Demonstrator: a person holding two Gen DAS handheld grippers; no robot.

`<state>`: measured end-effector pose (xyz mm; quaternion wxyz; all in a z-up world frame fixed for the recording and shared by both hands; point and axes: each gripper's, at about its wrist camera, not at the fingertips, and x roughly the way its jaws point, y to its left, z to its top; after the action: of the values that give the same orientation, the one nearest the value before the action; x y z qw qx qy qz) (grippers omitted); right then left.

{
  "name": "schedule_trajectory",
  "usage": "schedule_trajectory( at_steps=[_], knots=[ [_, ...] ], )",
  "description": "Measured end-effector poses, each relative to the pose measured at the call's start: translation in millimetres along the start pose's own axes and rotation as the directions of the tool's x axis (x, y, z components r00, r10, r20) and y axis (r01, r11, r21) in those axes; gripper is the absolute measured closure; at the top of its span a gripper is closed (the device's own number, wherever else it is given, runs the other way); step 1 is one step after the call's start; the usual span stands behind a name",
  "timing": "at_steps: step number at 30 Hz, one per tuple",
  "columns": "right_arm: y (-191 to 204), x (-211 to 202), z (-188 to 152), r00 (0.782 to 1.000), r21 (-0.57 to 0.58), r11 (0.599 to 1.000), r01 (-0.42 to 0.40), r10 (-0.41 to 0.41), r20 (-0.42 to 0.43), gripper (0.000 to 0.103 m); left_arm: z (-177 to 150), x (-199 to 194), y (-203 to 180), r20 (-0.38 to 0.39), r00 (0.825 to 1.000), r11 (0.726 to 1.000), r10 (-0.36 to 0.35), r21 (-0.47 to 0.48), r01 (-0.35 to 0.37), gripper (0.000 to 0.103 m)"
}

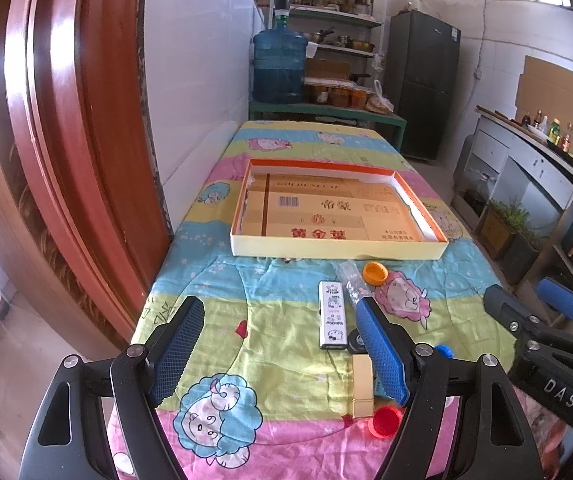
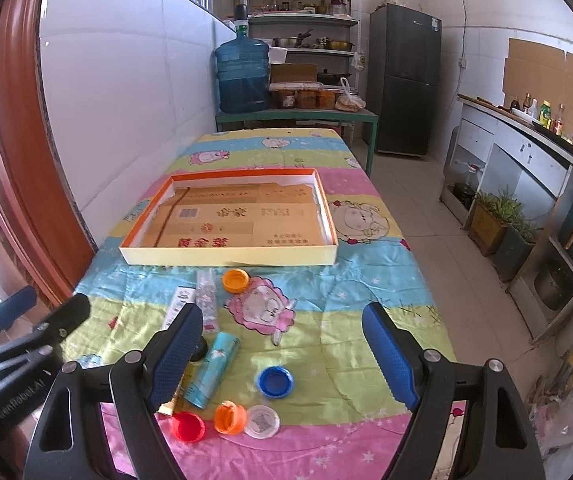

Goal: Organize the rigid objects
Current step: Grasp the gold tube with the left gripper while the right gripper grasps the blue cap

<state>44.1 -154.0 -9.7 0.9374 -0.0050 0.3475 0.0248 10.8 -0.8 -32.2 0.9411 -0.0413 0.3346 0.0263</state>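
Kitchen backdrop, and a cartoon-print cloth [image 2: 366, 280] covers the worktop [image 1: 222, 184]. Front and centre sits the tray [image 2: 230, 257], a shallow cardboard box with an orange rim, nothing loose inside it. Just this side of it lies an orange cap [image 2: 235, 280], with a clear tube [image 2: 207, 300] beside that and a white printed box [image 1: 332, 314] alongside. Nearer in, a light-blue tube [image 2: 213, 368] lies on the cloth, a blue cap [image 2: 275, 381] to its right. Along the near edge we have a red cap [image 2: 187, 426], a second orange cap [image 2: 229, 417] and a clear lid [image 2: 262, 421] in a row. A small yellow box [image 1: 363, 384] rests by the red cap. Left claw [image 1: 282, 354] hangs wide open over the cloth, gripping nothing. Right claw [image 2: 284, 358] is spread wide too, empty, above the blue cap.
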Motion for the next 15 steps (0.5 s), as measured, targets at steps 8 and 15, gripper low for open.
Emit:
schedule_trajectory(
  at_steps=[8, 15],
  knots=[
    [-15, 10, -30, 0.999, -0.027, 1.000, -0.005, 0.004, -0.041, 0.021, -24, 12, 4, -0.051, 0.996, 0.997, -0.070, 0.040, 0.073, 0.023],
    [-25, 19, -60, 0.995, -0.011, 0.999, -0.036, 0.035, -0.092, 0.021, -46, 23, -6, -0.103, 0.982, 0.985, -0.160, 0.055, 0.166, 0.026]
  ],
)
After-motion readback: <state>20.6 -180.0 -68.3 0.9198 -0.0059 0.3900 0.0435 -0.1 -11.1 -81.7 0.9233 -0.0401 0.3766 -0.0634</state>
